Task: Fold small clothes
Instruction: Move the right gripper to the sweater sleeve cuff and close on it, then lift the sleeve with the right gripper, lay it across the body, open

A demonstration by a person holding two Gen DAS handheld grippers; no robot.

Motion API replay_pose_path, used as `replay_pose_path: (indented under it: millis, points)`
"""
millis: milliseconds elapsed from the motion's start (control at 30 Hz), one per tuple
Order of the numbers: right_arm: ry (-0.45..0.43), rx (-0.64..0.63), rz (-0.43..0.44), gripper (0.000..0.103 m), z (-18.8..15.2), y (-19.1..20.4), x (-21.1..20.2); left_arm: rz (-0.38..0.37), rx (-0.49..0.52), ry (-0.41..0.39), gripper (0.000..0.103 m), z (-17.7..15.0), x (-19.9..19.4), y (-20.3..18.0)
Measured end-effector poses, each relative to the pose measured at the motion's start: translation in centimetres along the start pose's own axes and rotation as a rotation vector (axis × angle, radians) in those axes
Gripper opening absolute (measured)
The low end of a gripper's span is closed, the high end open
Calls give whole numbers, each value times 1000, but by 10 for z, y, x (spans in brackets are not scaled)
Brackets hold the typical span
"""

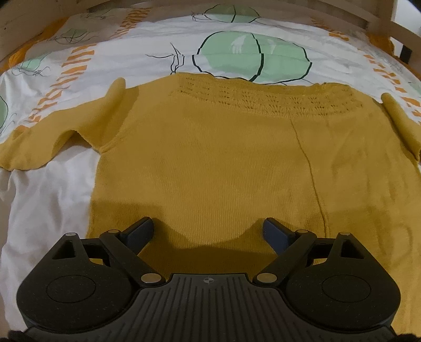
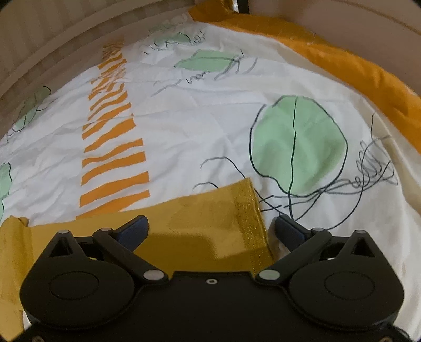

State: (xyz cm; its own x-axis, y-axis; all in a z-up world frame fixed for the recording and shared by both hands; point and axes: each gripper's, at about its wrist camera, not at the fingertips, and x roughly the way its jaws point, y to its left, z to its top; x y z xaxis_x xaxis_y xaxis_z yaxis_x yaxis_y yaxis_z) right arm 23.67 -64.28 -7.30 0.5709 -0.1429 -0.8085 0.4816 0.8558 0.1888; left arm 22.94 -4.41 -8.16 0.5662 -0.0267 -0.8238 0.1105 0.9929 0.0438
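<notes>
A mustard-yellow knitted sweater (image 1: 210,157) lies flat on the bed, neckline at the far side, short sleeves spread to left and right. My left gripper (image 1: 208,231) hovers over its near hem with jaws wide apart and nothing between them. In the right wrist view a sleeve of the sweater (image 2: 210,218) ends in a glittery cuff (image 2: 250,218). My right gripper (image 2: 210,230) stands open above that sleeve end, its left finger over the fabric, its right finger over the sheet beyond the cuff. The pads do not press the cloth.
The bedsheet (image 1: 131,60) is white with green blobs, orange stripes and black scribbles. A wooden bed frame (image 1: 342,13) runs along the far side. An orange blanket edge (image 2: 355,68) borders the sheet at the upper right.
</notes>
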Motion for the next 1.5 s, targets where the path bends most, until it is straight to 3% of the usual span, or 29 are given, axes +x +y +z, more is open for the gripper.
replay_pose_path:
  millis: [33,100,133,200,300,533,800,1033,1300,1500]
  points:
    - [0,-1,-15,95,0,0,1,-1,2,0,91,0,0,0]
    - [5,-27,-71,70,-1,3,1,-5,5,-2,91,1,1,0]
    - [8,-44,-103,63,-2,5,1,-7,7,-3,92,1,1,0]
    - [7,-89,-171,32,-2,8,-2,-12,10,-5,92,1,2,1]
    - [-3,-99,-170,10,-1,4,-11,-15,9,-6,92,0,1,1]
    - [-33,-77,-70,9,7,14,-40,-28,5,-4,91,1,0,3]
    - [-92,-40,97,9,28,65,-82,-55,-13,-13,91,3,-10,21]
    - [-98,-64,288,9,36,149,-110,-55,-1,-45,91,7,-22,51]
    - [-55,-143,497,9,13,262,-125,-36,58,-88,91,17,-26,82]
    - [12,-201,622,9,-18,341,-118,-46,-31,-80,91,14,-9,111]
